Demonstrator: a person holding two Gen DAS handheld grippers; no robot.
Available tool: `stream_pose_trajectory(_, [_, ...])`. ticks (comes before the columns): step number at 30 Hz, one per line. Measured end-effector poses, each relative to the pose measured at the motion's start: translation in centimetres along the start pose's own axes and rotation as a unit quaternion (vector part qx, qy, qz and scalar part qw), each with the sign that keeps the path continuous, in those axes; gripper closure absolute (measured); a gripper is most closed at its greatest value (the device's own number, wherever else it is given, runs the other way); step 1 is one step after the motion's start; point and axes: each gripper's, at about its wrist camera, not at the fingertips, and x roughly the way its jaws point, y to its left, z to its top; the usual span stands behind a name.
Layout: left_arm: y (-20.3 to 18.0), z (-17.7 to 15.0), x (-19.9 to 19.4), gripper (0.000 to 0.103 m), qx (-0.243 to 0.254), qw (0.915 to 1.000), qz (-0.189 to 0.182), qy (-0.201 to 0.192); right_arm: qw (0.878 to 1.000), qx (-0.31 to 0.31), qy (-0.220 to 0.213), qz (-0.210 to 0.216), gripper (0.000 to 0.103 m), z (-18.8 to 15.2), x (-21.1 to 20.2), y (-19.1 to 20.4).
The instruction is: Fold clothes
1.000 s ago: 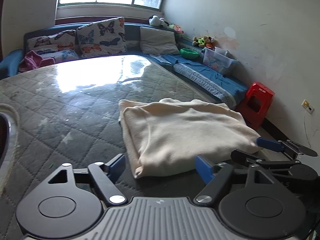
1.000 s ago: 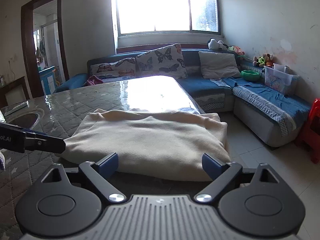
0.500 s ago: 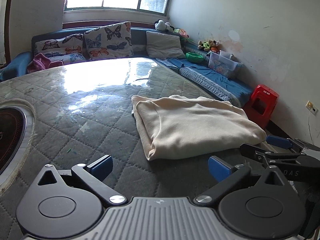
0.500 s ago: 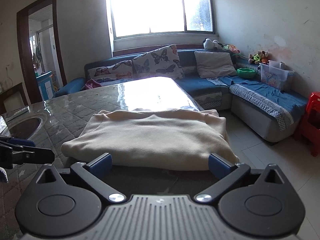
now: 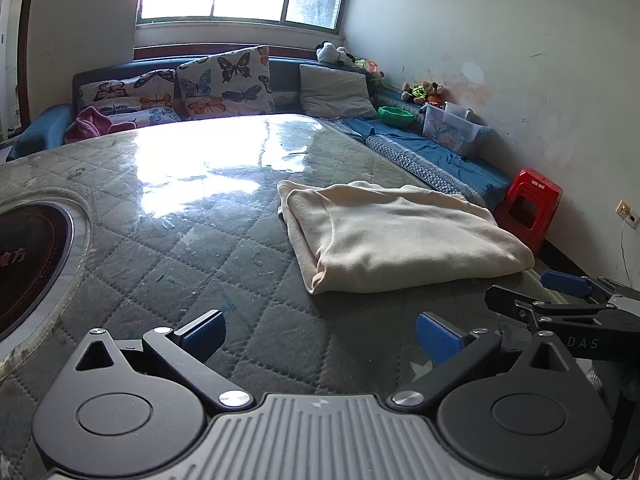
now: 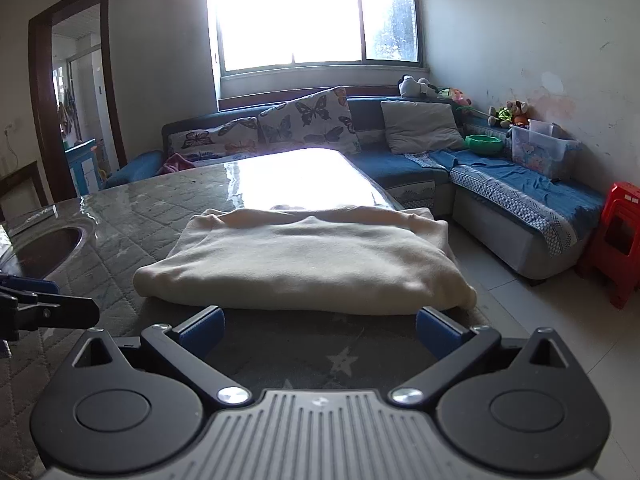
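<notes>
On the quilted table [image 5: 168,248]: one folded cream garment [image 6: 304,264], at 12 o'clock of the right gripper [image 6: 318,330], 1 o'clock of the left gripper [image 5: 318,334].
Tongs: two, both spread, pinching nothing.
Only right view: doorway [image 6: 72,92].
Cut off: round inset burner [image 5: 28,264], at 9 o'clock.

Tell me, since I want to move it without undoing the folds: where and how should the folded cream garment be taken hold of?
Probably by the thick rounded fold edge of the cream garment nearest the grippers, coming in low and level from that near side. All layers meet there in one closed roll, so each pinch catches the whole stack. The right gripper and left gripper, both open and empty, could each take one near corner.
</notes>
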Motion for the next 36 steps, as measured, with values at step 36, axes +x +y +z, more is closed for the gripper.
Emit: stream_pose_trajectory(36, [-0.8, -2.0, -0.8, 0.000, 0.024, 0.9979, 0.044, 0.041, 1.000, 0.013, 0.017, -0.016, 0.000, -1.7, -1.4, 0.6])
